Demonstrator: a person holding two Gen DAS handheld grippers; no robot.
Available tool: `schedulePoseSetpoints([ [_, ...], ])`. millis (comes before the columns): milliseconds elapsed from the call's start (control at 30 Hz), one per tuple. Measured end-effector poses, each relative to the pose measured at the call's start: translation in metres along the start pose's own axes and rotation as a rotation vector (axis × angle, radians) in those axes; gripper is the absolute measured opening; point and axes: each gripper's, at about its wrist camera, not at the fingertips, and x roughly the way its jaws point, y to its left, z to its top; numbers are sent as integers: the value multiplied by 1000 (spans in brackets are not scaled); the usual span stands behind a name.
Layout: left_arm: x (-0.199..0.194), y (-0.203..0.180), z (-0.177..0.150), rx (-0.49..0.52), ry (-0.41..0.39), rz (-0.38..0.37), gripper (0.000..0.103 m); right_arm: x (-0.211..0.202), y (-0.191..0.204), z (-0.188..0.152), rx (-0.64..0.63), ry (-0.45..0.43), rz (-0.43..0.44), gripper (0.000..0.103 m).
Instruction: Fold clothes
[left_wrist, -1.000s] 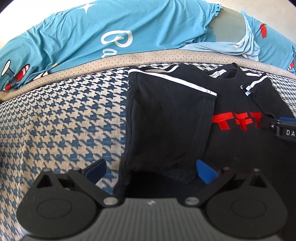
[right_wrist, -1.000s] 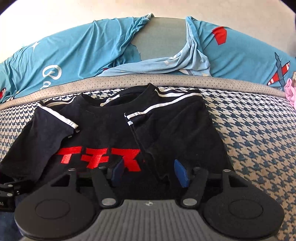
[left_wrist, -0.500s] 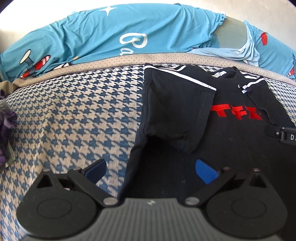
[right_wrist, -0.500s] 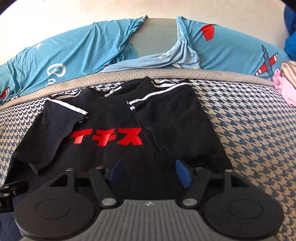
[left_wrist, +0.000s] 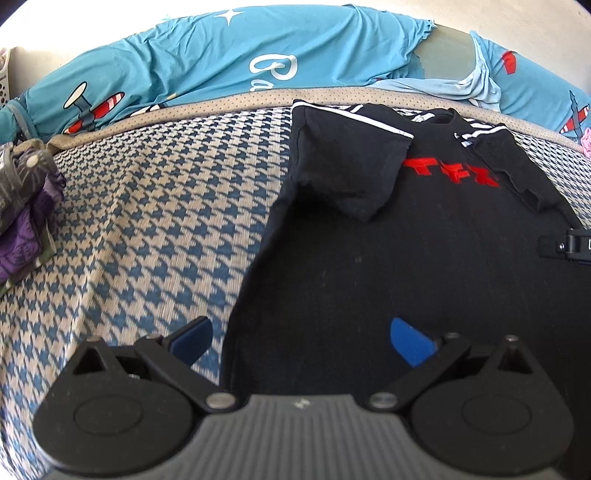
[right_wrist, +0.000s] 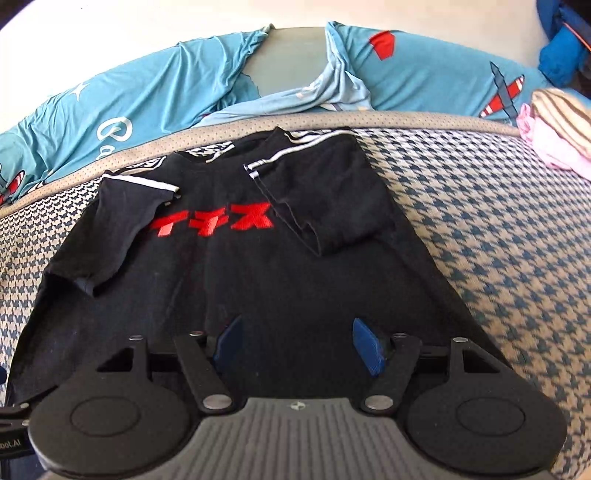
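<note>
A black T-shirt (left_wrist: 424, 258) (right_wrist: 258, 280) with red lettering and white shoulder stripes lies flat on the houndstooth cover. Both short sleeves are folded inward over its chest. My left gripper (left_wrist: 301, 341) stands open above the shirt's lower left edge, with one blue pad over the cover and the other over the cloth. Over the shirt's lower middle my right gripper (right_wrist: 297, 345) is open too, with nothing between its pads. A bit of the right gripper (left_wrist: 567, 245) shows at the right edge of the left wrist view.
A blue printed sheet (right_wrist: 424, 77) (left_wrist: 258, 59) covers the pillows behind the shirt. Purple and grey clothes (left_wrist: 22, 206) lie at the far left. A striped and pink bundle (right_wrist: 557, 129) sits at the far right. Houndstooth cover (left_wrist: 147, 229) spreads on both sides of the shirt.
Both grippers have drawn back from the sleeves toward the shirt's lower part. The sleeves stay folded inward where they lay. More of the shirt body now shows.
</note>
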Motion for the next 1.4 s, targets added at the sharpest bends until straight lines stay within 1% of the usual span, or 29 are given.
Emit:
schedulePoseSetpoints([
  [133, -2, 3, -11, -12, 8, -1, 103, -2, -3, -8, 10, 15, -8, 66],
  [267, -3, 2, -16, 3, -9, 1, 103, 2, -4, -14, -9, 25, -11, 70],
  [400, -2, 2, -18, 1, -14, -4, 103, 3, 0, -19, -43, 12, -20, 75],
  [600, -3, 2, -21, 14, -28, -5, 103, -2, 4, -25, -56, 6, -34, 76],
  [767, -7, 2, -25, 7, -36, -6, 103, -19, -7, -33, -53, -21, -12, 76],
  [1033, -13, 2, -31, 0, -39, -3, 103, -57, -46, -49, 43, -96, -56, 76],
  [1167, -16, 2, -34, -1, -38, 0, 103, -69, -64, -56, 88, -110, -127, 76],
  [1300, -18, 2, -37, -4, -37, 1, 103, -78, -85, -62, 159, -112, -162, 76],
  [1400, -20, 3, -39, -4, -35, 0, 103, -81, -96, -67, 185, -112, -194, 76],
])
